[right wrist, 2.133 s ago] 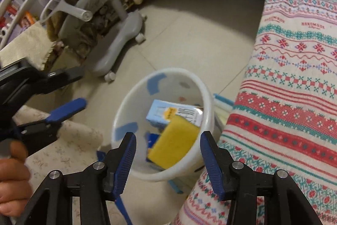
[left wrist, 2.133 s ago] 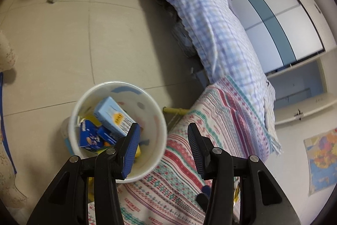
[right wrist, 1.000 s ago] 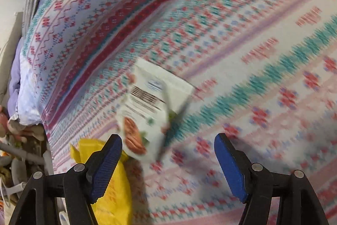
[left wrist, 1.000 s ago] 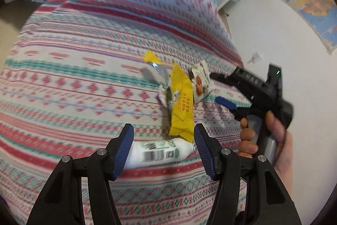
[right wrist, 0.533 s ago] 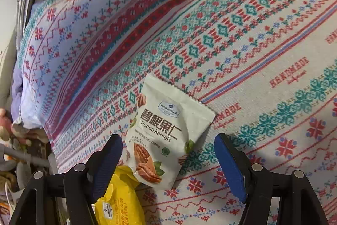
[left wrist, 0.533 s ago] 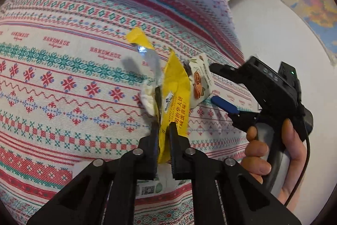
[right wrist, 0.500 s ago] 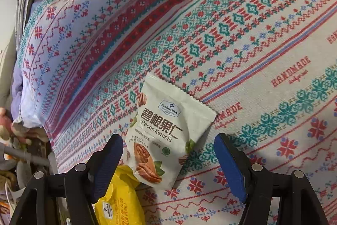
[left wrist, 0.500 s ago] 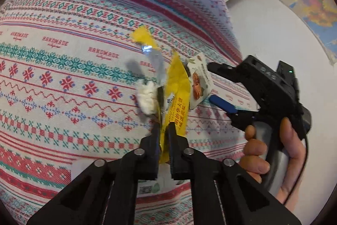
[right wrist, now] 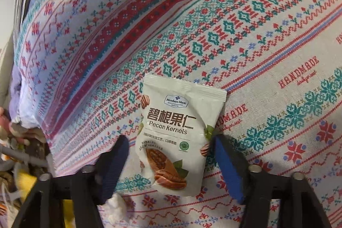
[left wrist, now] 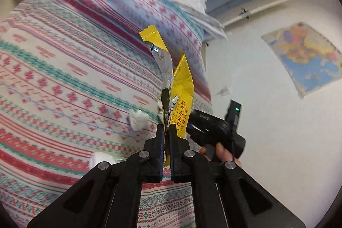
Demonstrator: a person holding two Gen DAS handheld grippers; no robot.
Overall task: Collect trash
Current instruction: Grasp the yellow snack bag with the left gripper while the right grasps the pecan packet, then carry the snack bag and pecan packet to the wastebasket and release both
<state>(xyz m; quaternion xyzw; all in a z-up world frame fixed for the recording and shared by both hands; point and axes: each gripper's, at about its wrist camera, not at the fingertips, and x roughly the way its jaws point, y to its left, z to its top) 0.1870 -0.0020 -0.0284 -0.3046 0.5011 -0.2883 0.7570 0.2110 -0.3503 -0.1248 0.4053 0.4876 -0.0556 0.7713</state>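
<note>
- Left gripper [left wrist: 166,128]: jaws pinched nearly together on the lower end of a yellow wrapper [left wrist: 181,91], which stands up from the grip, clear of the patterned bedspread [left wrist: 64,69].
- The wrapper is torn open, silver lining showing along the rip. Judged very light, limp, crinkly film; likely to flap or slide in the pinch, so a grip well in from the edge looks safer than one on the torn flap.
- Right gripper [right wrist: 172,155]: jaws closing, about half apart, with a pecan kernel packet [right wrist: 178,131] between them. Right pad looks at the packet's edge; left pad not touching yet.
- The packet lies flat on the bedspread, printed face up, its lower half between the fingers.
- Judged light, glossy and slippery, slightly puffed; whether it is empty cannot be told. Should buckle under side pressure, which helps: squeezing across the lower body raises a fold to hold. The soft cloth beneath may bunch up into the jaws.
- A small white crumpled scrap [left wrist: 139,120] lies on the bedspread near the left fingers, not yet picked up.
</note>
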